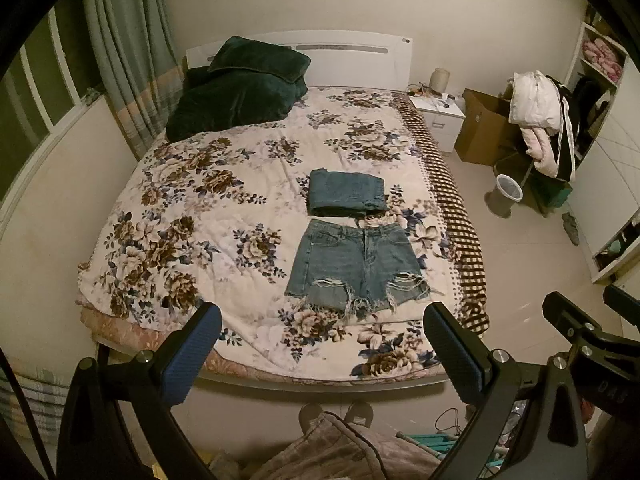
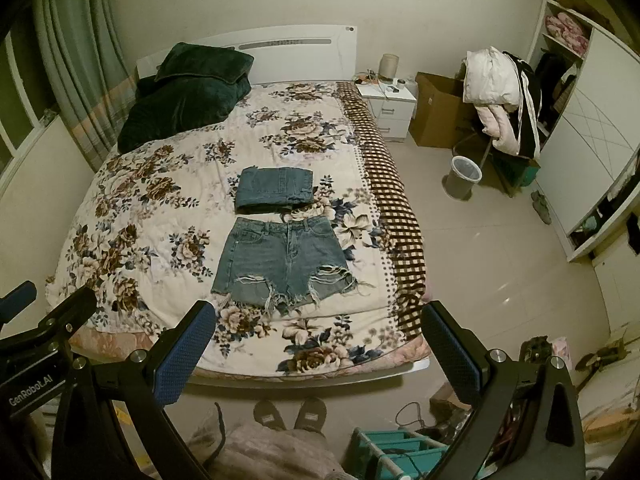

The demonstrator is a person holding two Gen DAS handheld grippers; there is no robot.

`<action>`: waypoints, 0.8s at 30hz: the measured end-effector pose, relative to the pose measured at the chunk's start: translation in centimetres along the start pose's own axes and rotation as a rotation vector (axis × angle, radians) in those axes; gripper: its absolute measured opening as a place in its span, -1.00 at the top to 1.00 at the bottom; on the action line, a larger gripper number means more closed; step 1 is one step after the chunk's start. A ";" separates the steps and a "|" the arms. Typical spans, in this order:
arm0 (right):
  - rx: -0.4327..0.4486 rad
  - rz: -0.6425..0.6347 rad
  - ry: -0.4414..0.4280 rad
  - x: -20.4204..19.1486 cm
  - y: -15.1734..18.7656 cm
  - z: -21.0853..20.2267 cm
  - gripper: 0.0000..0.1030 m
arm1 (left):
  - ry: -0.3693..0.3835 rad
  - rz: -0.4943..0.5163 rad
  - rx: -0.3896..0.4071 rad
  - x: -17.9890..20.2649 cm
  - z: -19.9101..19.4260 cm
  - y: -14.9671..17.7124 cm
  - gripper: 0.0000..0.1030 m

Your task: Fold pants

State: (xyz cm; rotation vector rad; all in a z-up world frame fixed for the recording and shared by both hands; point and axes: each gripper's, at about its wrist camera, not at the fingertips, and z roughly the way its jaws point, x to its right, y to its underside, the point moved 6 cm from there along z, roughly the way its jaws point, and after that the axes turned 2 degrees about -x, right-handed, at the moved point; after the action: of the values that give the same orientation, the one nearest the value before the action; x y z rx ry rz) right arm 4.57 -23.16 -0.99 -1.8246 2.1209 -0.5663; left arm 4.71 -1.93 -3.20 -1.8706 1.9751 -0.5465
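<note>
Ripped blue denim shorts (image 1: 354, 266) lie flat and unfolded on the floral bed cover (image 1: 192, 216), waistband away from me; they also show in the right wrist view (image 2: 280, 258). A folded denim piece (image 1: 347, 192) lies just beyond them, seen too in the right wrist view (image 2: 275, 190). My left gripper (image 1: 322, 320) is open and empty, held high above the foot of the bed. My right gripper (image 2: 318, 320) is open and empty at a similar height, to the right of the left one. Both are well clear of the shorts.
Dark green pillows (image 1: 240, 88) lie at the head of the bed. A checked blanket (image 1: 456, 216) runs along its right edge. A nightstand (image 2: 390, 110), cardboard box (image 2: 436, 110), clothes-laden chair (image 2: 500, 100), bin (image 2: 464, 176) and wardrobe (image 2: 592, 120) stand to the right.
</note>
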 end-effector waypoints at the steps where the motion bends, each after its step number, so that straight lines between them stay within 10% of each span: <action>1: 0.002 0.000 0.002 0.0 0.0 0.0 -1.00 | 0.003 0.000 -0.002 0.0 0.1 -0.3 -0.99; 16: -0.052 0.042 0.051 -0.1 -3.2 6.8 -1.00 | 0.007 -0.007 -0.032 -1.3 6.3 -1.1 -0.99; 24: -0.105 0.011 -0.118 2.6 -6.0 20.5 -1.00 | -0.279 -0.007 0.016 0.6 16.7 -2.6 -0.99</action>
State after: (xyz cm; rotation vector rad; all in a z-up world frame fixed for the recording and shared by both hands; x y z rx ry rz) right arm 18.75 -28.64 -16.15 -1.8512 2.1168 -0.3414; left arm 15.46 -3.12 -16.20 -1.8322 1.7774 -0.2834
